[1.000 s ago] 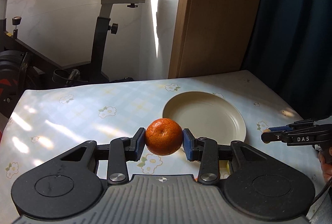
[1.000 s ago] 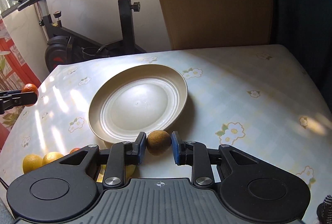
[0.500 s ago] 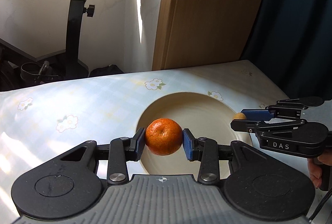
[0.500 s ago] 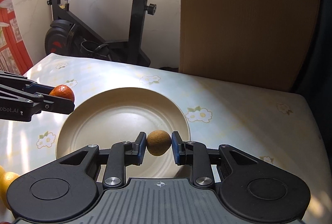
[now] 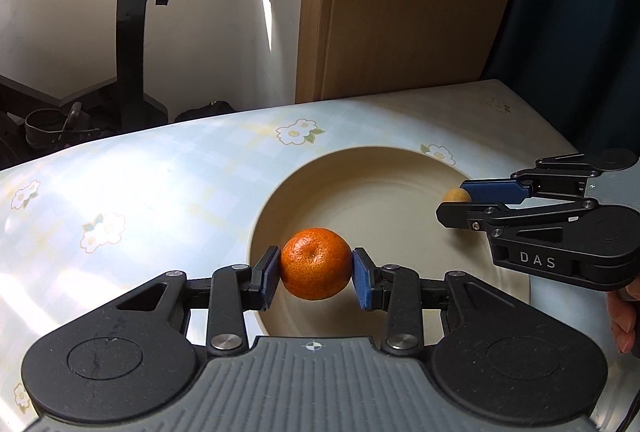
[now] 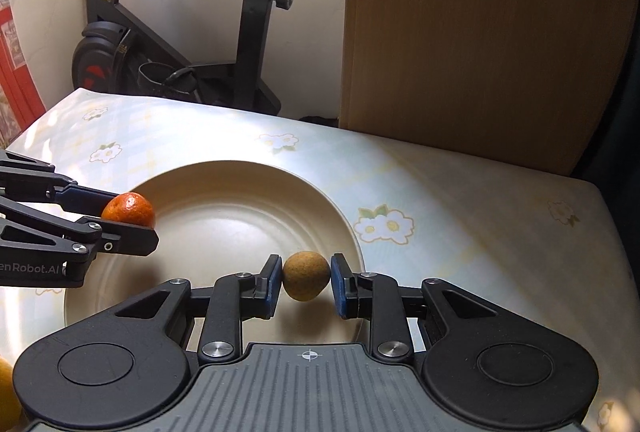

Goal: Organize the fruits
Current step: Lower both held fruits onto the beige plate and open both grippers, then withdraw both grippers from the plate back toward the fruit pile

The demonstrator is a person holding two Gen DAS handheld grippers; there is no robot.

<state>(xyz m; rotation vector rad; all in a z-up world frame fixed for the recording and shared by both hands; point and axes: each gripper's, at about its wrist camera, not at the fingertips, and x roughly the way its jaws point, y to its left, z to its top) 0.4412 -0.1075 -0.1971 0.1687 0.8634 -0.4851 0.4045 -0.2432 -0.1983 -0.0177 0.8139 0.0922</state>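
While my left gripper (image 5: 315,270) clamps the tangerine (image 5: 315,264) over the plate (image 5: 384,168) at nine o'clock, my right gripper (image 6: 306,282) hangs at five o'clock. The brown fruit (image 6: 306,275) sits between its pads, the right pad showing a sliver of gap, so I cannot tell whether it grips.

Both grippers' fingers (image 5: 269,278) clamped, facing.

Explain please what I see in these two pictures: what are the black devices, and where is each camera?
No robot is here: a person holds one black two-finger tool in each hand, with a camera mounted on each. The left camera shows the left tool gripping a round orange mandarin. The right camera shows the right tool with a small brownish-yellow round fruit between its blue pads. Both fruits hang over a cream round plate on a table with a flowered cloth. An exercise bike stands behind.
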